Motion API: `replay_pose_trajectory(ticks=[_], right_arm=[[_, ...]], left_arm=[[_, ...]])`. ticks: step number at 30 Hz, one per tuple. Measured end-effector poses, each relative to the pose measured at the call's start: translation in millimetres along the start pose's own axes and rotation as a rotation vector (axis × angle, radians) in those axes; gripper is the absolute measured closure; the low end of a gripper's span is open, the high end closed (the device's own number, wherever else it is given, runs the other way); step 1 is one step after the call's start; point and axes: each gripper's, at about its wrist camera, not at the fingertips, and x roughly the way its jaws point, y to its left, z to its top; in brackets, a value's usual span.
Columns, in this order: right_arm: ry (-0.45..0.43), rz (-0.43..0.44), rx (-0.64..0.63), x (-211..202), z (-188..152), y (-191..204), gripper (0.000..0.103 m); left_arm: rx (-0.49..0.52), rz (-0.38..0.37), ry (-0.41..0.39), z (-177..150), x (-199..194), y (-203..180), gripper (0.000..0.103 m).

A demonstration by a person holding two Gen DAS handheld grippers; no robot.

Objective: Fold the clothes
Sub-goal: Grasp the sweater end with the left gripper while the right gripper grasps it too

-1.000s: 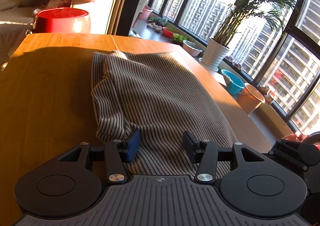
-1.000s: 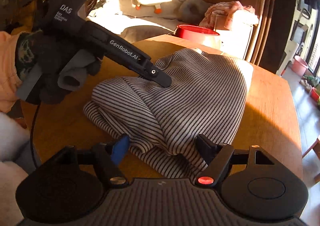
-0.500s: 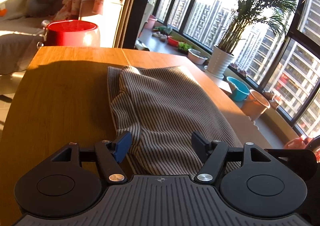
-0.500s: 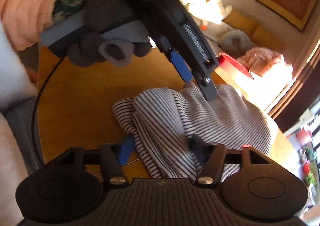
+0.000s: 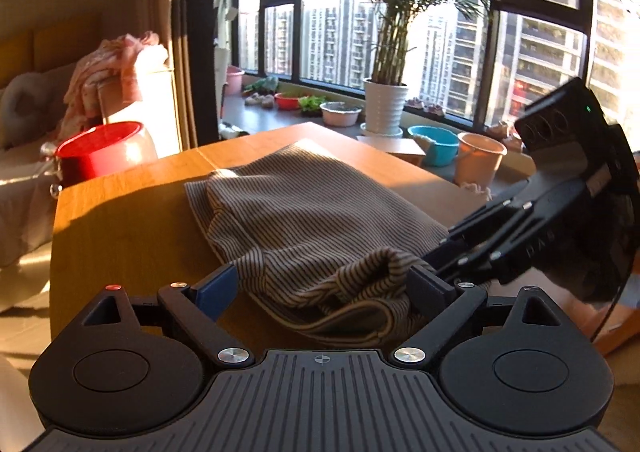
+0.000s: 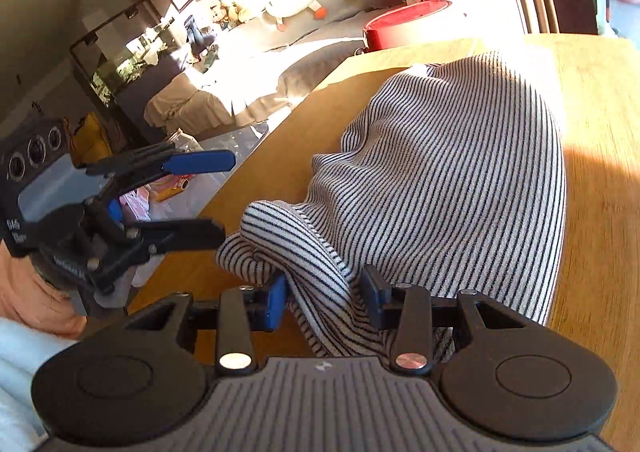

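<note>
A striped garment (image 5: 312, 212) (image 6: 460, 172) lies folded on the wooden table (image 5: 132, 236) (image 6: 600, 212). In the left wrist view my left gripper (image 5: 322, 288) stands wide, jaws still opening, with the garment's near hem loose between the fingers and neither pad pressing on it. In the right wrist view the left gripper (image 6: 226, 198) hangs open just left of the cloth. My right gripper (image 6: 326, 300) is closing around a raised, rolled fold (image 6: 288, 236) at the near edge. The blue pad touches the fold and a slim gap shows at the other pad. The right gripper (image 5: 432, 258) reaches into the fold from the right.
A red pot (image 5: 100, 152) (image 6: 404, 20) stands beyond the table's far edge. A potted plant (image 5: 384, 108) and several basins line the window ledge. A clear plastic box (image 6: 224, 156) sits on the floor left of the table. A person's orange sleeve (image 6: 36, 292) is behind the left gripper.
My left gripper's jaws widened and it drew back and up off the cloth. The right gripper rolled, shifted to the near edge and narrowed its jaws around a raised fold.
</note>
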Motion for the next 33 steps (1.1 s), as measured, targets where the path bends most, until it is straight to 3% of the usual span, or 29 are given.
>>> replay_pose_trajectory(ticks=[7,10,13,16,18,22,25,26,28,30,33], right_arm=[[0.013,0.028,0.033,9.4,7.0,-6.0,0.063],[0.014,0.034,0.037,8.6,7.9,-5.8,0.063],[-0.001,-0.046,-0.076,2.9,6.7,9.8,0.064],[-0.048,-0.170,-0.289,-11.9,-4.3,38.5,0.053],[-0.084,-0.243,-0.424,-21.1,-13.2,52.4,0.034],[-0.096,-0.358,-0.614,-17.9,-32.8,61.9,0.028],[-0.100,-0.447,-0.718,-1.5,-45.8,62.2,0.026],[-0.107,-0.489,-0.760,6.5,-49.9,61.9,0.027],[-0.129,-0.524,-0.791,17.2,-50.5,62.4,0.050],[-0.117,-0.490,-0.733,14.5,-43.4,63.1,0.064],[-0.099,-0.461,-0.678,9.3,-38.3,63.0,0.069]], left_arm=[[0.354,0.024,0.040,-20.1,33.4,-52.0,0.012],[0.354,0.013,0.045,-21.1,46.9,-51.4,0.021],[0.353,0.002,0.050,-22.0,60.4,-50.7,0.032],[0.254,-0.036,0.053,-19.4,59.8,-36.6,0.036],[0.167,-0.067,0.056,-16.5,59.4,-24.9,0.037],[-0.028,-0.132,0.063,-8.2,61.5,1.7,0.037],[-0.094,-0.140,0.069,-5.4,63.9,7.0,0.037],[-0.098,-0.133,0.070,-5.8,63.6,6.9,0.037],[-0.106,-0.119,0.073,-6.4,62.9,6.8,0.037],[-0.109,-0.111,0.075,-7.4,57.1,6.2,0.036],[-0.106,-0.116,0.065,-8.1,37.4,6.3,0.032]])
